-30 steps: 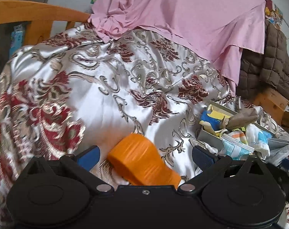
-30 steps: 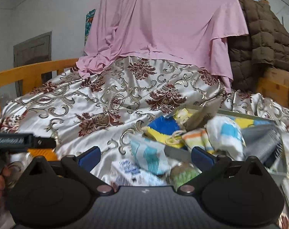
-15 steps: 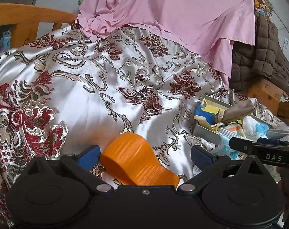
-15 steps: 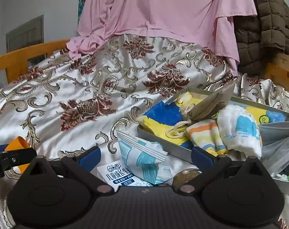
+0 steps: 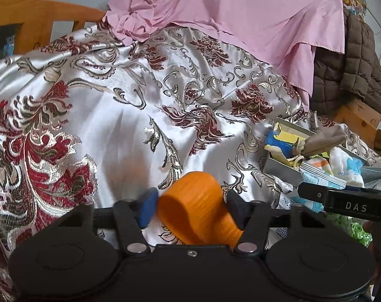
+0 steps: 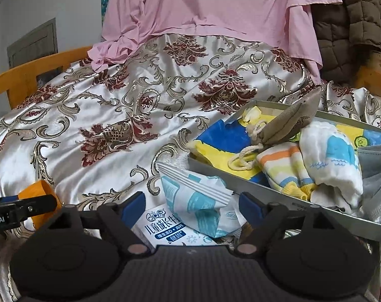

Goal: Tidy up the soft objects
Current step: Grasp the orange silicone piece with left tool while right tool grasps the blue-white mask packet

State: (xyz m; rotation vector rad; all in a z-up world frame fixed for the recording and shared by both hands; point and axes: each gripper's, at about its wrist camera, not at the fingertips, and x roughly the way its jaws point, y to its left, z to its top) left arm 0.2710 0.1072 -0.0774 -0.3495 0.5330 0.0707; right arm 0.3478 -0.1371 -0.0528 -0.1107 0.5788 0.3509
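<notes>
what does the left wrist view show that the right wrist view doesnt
Only the left wrist view shows the left tool closing around the orange object, seemingly touching both sides. Only the right wrist view shows the right tool closing, its fingers clear of the blue-and-white packet between them, and the milk carton. Both show the gray tray of soft items, the satin bedspread and pink sheet.
</notes>
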